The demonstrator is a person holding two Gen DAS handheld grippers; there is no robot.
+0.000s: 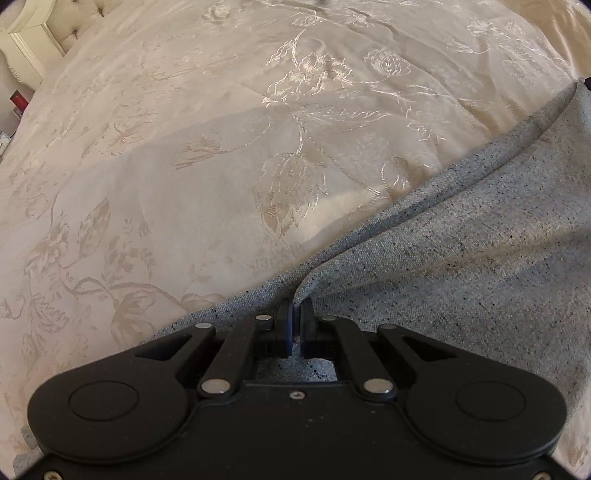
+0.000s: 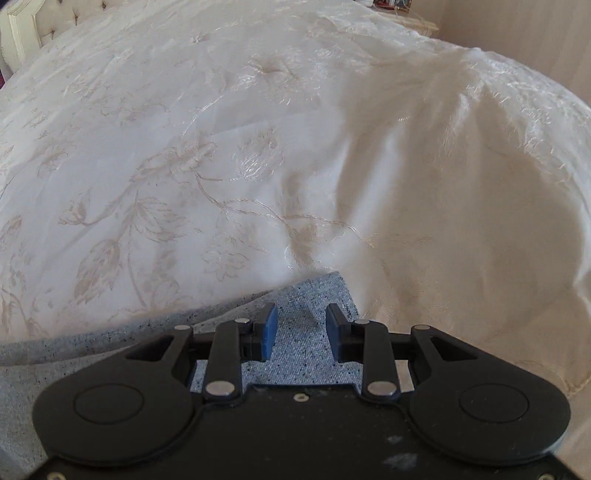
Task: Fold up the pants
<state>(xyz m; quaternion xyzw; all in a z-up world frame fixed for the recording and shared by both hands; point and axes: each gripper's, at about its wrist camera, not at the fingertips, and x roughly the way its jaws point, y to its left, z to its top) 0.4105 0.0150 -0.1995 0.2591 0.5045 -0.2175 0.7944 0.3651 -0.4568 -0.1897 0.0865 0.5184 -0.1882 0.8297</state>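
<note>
Cream floral bedspread (image 1: 229, 147) fills the left wrist view, with a tufted headboard (image 1: 70, 33) in the upper left of the frame. Grey speckled pants (image 1: 461, 258) spread across the lower right, their edge running diagonally up to the right. The left gripper (image 1: 294, 314) is clamped tight on a pinch of that fabric, and a small crease rises from the bite.

Over to the right wrist view: the same bedspread (image 2: 184, 147), rumpled at the right. A squared end of the pants (image 2: 314, 295) lies at lower centre. The right gripper (image 2: 301, 325) hovers with jaws spread, the 2 blue pads (image 2: 271, 325) straddling cloth, nothing pinched yet. This fabric looks soft and limp, likely to sag, so I'd bite near that corner edge.
</note>
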